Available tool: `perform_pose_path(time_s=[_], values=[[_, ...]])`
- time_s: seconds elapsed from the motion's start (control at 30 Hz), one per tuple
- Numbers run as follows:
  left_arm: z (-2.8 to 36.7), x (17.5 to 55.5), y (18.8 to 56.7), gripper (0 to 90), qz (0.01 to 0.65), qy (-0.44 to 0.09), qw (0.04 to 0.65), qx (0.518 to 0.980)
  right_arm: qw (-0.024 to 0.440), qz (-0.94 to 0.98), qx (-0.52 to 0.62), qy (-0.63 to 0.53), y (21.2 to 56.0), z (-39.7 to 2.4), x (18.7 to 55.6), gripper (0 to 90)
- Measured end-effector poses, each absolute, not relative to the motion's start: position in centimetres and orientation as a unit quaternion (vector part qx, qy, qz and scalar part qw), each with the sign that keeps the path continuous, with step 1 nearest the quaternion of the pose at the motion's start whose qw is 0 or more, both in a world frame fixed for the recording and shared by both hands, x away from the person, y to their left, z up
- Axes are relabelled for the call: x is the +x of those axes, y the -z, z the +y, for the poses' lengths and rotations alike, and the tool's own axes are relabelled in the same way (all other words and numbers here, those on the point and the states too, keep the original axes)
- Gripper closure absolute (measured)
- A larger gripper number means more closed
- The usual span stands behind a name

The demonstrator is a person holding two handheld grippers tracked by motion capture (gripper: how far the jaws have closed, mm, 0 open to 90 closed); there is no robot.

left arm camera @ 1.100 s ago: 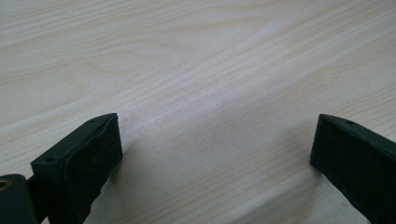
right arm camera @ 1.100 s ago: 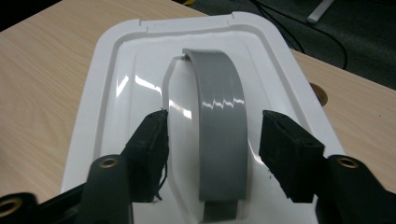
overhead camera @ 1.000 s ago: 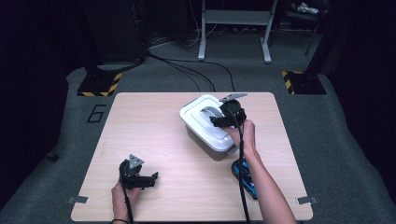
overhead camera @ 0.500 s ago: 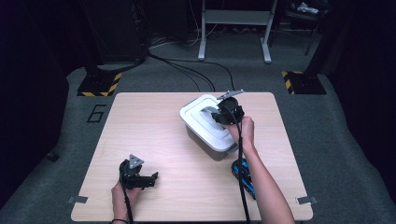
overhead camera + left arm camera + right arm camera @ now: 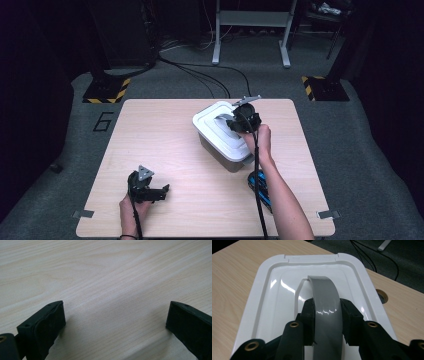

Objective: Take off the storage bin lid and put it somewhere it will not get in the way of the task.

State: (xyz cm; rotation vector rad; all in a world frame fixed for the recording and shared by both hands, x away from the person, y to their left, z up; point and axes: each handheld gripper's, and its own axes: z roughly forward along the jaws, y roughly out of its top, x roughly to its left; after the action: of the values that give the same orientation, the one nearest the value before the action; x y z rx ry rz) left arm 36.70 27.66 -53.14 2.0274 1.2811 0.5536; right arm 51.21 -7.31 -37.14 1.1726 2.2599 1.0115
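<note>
A grey plastic box with a white lid (image 5: pixel 220 131) stands on the wooden table (image 5: pixel 165 135), right of centre. The lid (image 5: pixel 277 290) carries a curved grey handle (image 5: pixel 325 305). My right gripper (image 5: pixel 326 322) is shut on that handle, one jaw on each side of it; from above the right gripper (image 5: pixel 235 122) sits over the lid's right part with the handle (image 5: pixel 225 118) arching out to its left. My left gripper (image 5: pixel 162 191) rests near the table's front left, and its jaws stand wide open over bare wood (image 5: pixel 112 297), holding nothing.
A blue and black object (image 5: pixel 260 184) lies on the table beside the right forearm, in front of the box. A round cable hole (image 5: pixel 382 295) sits in the tabletop behind the lid. Cables (image 5: pixel 200 75) and a metal stand run across the dark floor beyond.
The right gripper has edged slightly on the lid, and the handle now stands raised between its jaws. The left gripper has stayed still.
</note>
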Motion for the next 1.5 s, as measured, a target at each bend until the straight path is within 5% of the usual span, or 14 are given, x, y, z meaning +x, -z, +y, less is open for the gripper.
perform_pose_path(time_s=[1.5], values=[[27.7, 36.7, 53.1, 2.2, 0.489, -0.211, 0.330, 0.780, 0.257, 0.783, 0.413, -0.387, 31.3, -11.6, 48.6, 66.6]])
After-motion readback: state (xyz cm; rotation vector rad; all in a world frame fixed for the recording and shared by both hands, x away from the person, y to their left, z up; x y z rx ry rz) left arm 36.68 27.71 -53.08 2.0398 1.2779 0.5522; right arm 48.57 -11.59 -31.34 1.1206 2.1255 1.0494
